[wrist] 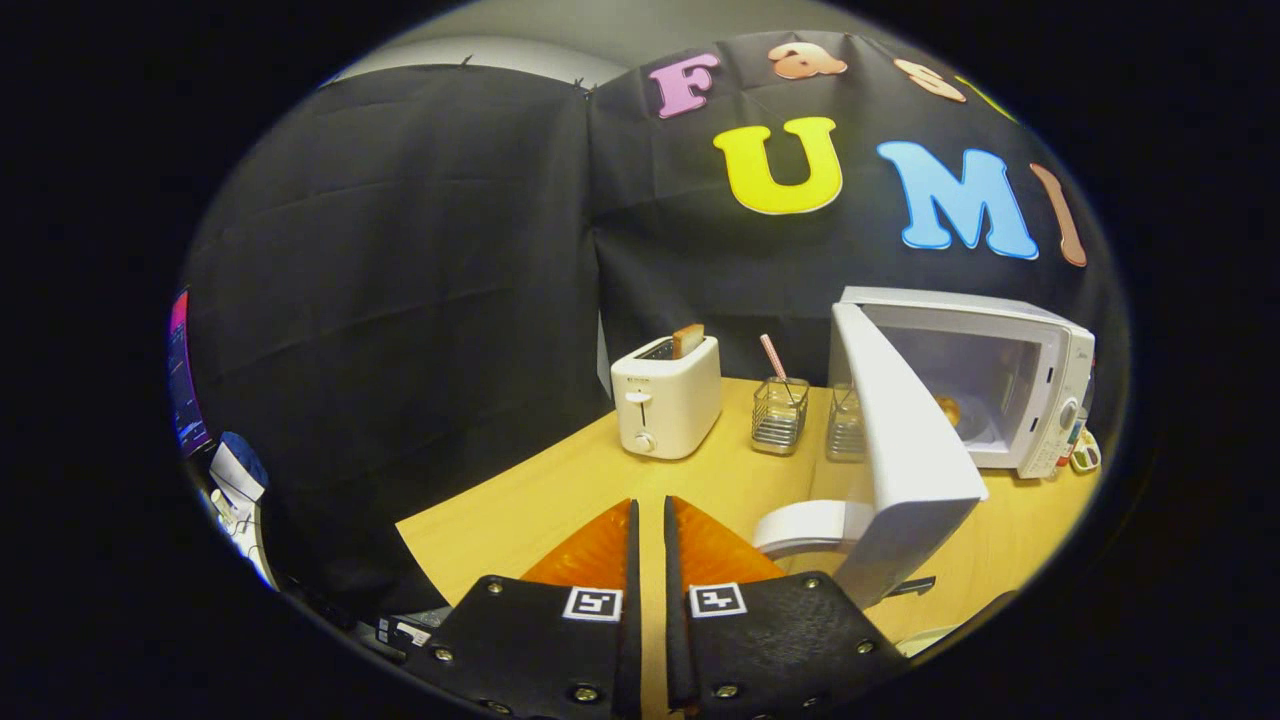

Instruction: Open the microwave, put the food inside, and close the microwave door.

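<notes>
Nearest the camera, at the bottom centre of the frame, the claw [650, 515] has its two fingers [600, 550] drawn close together, with a narrow slit between them through which the tabletop shows; nothing is held between them. Beneath and beyond the fingers stretches the wooden tabletop [560, 490], its near left corner ending against the black cloth wall [400, 300] that fills the left and upper part of the frame. Just right of the fingertips, low in the frame, lies a white rounded dish or lid [805, 525], partly hidden behind the microwave door [910, 450]; what it is exactly I cannot tell. That door stands swung wide open, its edge reaching toward the camera at lower right. Behind it, at the right of the frame, sits the white microwave [1010, 330] with its cavity exposed, and inside the cavity rests a small golden-brown piece of food [948, 408] on the turntable. At the middle of the frame, beyond the fingers, stands a white toaster [665, 405] with a slice of toast [687, 340] sticking up from its slot. Between toaster and microwave stand two clear square holders [780, 415]; the left one holds a striped straw [773, 357], tilted.
</notes>
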Tool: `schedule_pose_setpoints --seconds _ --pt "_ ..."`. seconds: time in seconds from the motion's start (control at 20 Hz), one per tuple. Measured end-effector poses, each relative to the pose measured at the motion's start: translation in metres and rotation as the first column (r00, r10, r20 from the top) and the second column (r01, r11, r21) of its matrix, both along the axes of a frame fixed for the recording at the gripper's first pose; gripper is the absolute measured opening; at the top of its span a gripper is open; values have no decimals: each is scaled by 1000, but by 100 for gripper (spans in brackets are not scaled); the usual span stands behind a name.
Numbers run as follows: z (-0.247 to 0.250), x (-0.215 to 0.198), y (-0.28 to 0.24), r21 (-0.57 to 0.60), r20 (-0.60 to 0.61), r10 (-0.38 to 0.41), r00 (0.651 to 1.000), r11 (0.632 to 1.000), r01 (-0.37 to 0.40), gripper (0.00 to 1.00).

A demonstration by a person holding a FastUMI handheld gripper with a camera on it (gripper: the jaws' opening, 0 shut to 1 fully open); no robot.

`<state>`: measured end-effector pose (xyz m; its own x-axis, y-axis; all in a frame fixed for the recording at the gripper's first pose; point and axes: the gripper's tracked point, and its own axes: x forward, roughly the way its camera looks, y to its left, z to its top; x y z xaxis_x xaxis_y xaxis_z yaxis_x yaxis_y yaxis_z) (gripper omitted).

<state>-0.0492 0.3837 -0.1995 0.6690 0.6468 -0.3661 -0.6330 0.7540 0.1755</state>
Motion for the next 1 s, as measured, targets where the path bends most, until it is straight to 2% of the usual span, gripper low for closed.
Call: schedule_pose_setpoints --seconds 0.05,0.1,0.3,1.0 --pt "0 6 -1 -1 9 -17 1000 1000 17 7" --pt "6 -5 -17 -17 7 -21 1000 1000 21 1" --pt "-11 8 -31 -45 -10 -56 998 997 56 1" --pt "-20 58 -155 -120 -11 -226 974 967 223 1"
